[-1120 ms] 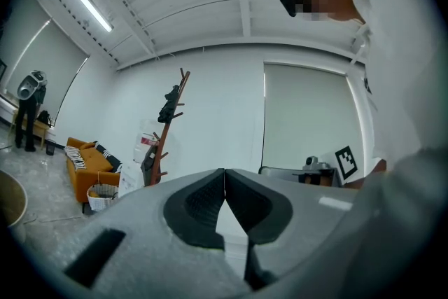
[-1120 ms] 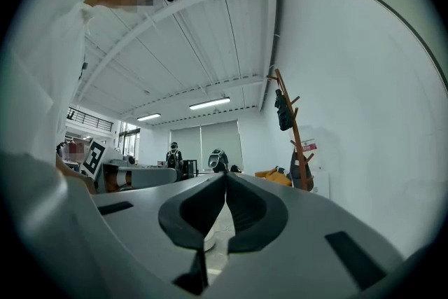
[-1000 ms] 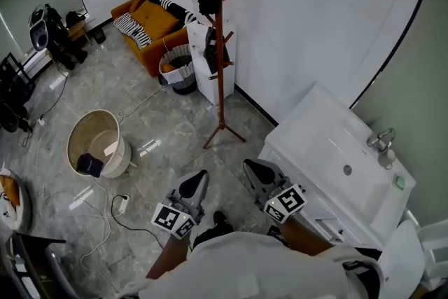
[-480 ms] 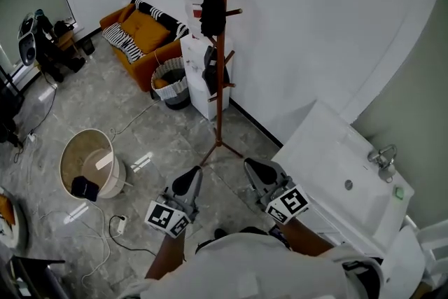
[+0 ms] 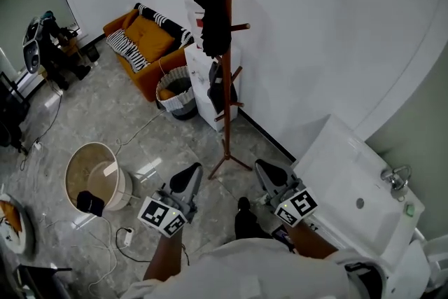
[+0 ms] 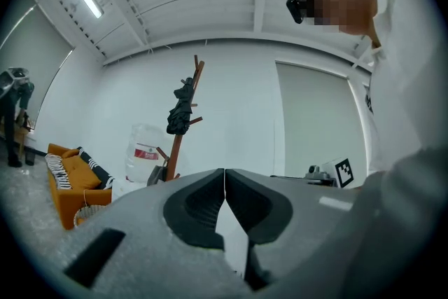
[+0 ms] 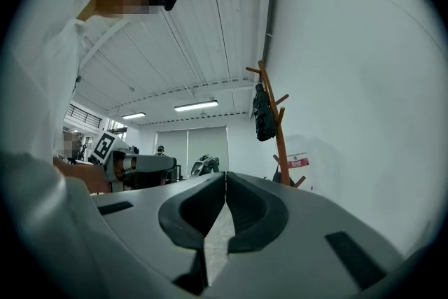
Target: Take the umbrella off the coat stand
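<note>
**While hung on coat stand (image 5: 226,87), well clear of both shut jaws**

Hanging folded and black from an upper peg of the brown stand: umbrella (image 5: 212,7). Held low, side by side over grey floor (image 5: 105,112), well apart from it: left hand-held gripper (image 5: 187,175) and right hand-held gripper (image 5: 268,171), each with jaws pressed together, nothing between. Just beside the stand, against white wall (image 5: 336,24): water bottle (image 6: 143,150) with red-and-white label, print too small to read. On marker cubes (image 5: 161,215), black-and-white squares only.
</note>
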`<state>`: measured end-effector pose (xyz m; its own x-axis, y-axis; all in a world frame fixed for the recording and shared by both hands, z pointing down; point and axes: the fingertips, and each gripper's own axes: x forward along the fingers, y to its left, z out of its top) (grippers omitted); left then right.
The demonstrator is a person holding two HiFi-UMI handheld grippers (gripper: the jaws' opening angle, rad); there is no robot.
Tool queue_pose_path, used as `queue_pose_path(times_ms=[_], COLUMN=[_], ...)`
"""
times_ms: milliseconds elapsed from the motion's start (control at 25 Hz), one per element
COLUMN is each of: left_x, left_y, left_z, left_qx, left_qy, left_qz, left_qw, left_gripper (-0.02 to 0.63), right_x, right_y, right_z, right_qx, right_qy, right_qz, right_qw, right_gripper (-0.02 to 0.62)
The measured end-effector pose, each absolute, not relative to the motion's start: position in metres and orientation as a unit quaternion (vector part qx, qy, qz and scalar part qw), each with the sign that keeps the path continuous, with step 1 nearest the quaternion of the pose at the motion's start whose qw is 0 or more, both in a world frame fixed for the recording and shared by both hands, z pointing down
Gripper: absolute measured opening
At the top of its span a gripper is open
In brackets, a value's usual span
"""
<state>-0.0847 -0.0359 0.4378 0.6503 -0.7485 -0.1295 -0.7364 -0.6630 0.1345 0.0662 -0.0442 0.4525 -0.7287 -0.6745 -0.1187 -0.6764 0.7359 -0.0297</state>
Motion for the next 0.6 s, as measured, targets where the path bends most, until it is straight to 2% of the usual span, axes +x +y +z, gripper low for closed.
queue_pose_path(times_ms=[600], left_x=[-0.087], left_y=[-0.204], left_z=[0.349], left_qx=[0.894], left_qy=[-0.441], left_qz=[-0.068], left_qw=[-0.023], left_gripper=[0.018], right_x=[0.085], right_y=[-0.205], right_z=[0.377], right_qx=[-0.297], right_qy=[0.949], right_qz=[0.060], right_qw=[0.092], right_gripper=[0.015])
